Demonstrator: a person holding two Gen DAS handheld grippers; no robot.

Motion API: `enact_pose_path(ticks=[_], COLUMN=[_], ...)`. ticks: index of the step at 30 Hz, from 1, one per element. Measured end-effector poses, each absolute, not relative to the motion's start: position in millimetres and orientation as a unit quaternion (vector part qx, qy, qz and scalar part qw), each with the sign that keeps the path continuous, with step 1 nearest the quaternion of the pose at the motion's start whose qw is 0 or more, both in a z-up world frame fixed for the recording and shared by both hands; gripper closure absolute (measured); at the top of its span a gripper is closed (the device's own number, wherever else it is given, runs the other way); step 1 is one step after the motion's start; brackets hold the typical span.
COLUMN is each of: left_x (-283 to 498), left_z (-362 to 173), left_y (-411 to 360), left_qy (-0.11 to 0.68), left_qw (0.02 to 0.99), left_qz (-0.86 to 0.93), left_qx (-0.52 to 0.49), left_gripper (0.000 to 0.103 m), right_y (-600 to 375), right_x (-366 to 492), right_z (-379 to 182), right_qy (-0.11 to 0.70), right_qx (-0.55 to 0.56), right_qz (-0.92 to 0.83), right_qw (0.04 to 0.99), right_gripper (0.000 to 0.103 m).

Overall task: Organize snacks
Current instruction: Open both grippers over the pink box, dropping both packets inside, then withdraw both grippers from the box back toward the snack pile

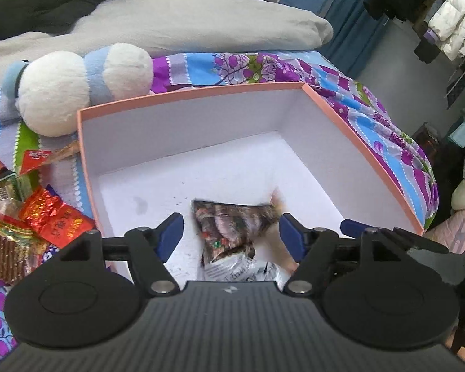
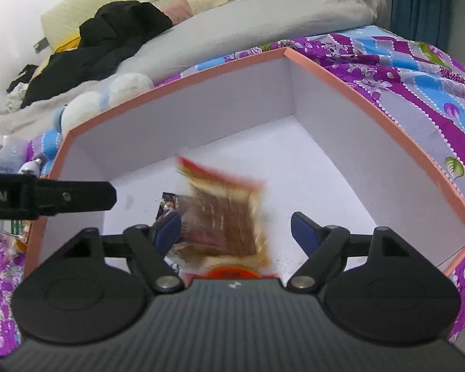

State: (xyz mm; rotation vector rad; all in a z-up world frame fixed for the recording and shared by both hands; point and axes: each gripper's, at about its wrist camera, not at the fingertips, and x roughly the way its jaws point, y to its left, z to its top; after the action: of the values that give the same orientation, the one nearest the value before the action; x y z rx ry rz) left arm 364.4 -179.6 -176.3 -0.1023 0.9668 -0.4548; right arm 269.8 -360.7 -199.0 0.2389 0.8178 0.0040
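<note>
A white box with a pink rim [image 1: 186, 96] [image 2: 170, 83] lies open on the bed. My left gripper [image 1: 231, 235] hangs open over its floor. A dark printed snack packet [image 1: 229, 226] lies between the jaws, and the blue pads do not press on it. My right gripper [image 2: 235, 231] is open too, inside the same box. A red and brown snack packet [image 2: 226, 214] shows between its jaws, blurred and loose from the pads. A corner of the dark packet [image 2: 167, 201] peeks out behind the right gripper's left finger. The left gripper's black body [image 2: 71, 198] enters the right wrist view.
Several loose snack packets [image 1: 46, 220] lie on the floral bedsheet [image 1: 372, 124] left of the box. A white and blue plush toy [image 1: 77, 86] rests behind the box's left corner. A grey duvet [image 1: 201, 21] and dark clothing [image 2: 108, 37] lie further back.
</note>
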Motion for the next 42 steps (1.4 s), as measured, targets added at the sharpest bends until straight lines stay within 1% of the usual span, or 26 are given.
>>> enact_pose_path(ticks=[9,23,26,29,35,42], left_x=[319.8,200.9,177.9,154.5,116.9,81.4], left_z=[-135.9,-68.2,-60.2,-53.3,-47.2,-50.1], left_y=[-156.3,-103.8,-91.0,-78.2,-57.7,-36.2], left_qy=[0.432,0.373,0.363,0.351,0.34,0.337], left_qw=[0.876,0.907,0.911,0.917,0.923,0.927], left_qz=[-0.207,-0.188,-0.181,-0.175,-0.16,-0.142], left_qx=[-0.055,-0.064,-0.069,-0.078,-0.083,-0.09], left_gripper=[0.03,0.03,0.029,0.025,0.022,0.021], right_y=[-348.7,-306.1,-297.2,-290.3,-275.4,-253.5], right_x=[240.9,150.5,130.2,114.2,88.8,62.1], right_z=[-169.2,-106.3,-97.5,-93.2,-89.7,-92.1], right_qy=[0.368,0.303,0.292,0.286,0.277,0.277], right_qx=[0.114,0.102,0.096,0.094,0.092,0.085], right_qz=[0.017,0.064,0.073,0.082,0.098,0.123], right_qw=[0.923,0.945,0.949,0.95,0.951,0.949], right_gripper=[0.024,0.024,0.024,0.024,0.024,0.024])
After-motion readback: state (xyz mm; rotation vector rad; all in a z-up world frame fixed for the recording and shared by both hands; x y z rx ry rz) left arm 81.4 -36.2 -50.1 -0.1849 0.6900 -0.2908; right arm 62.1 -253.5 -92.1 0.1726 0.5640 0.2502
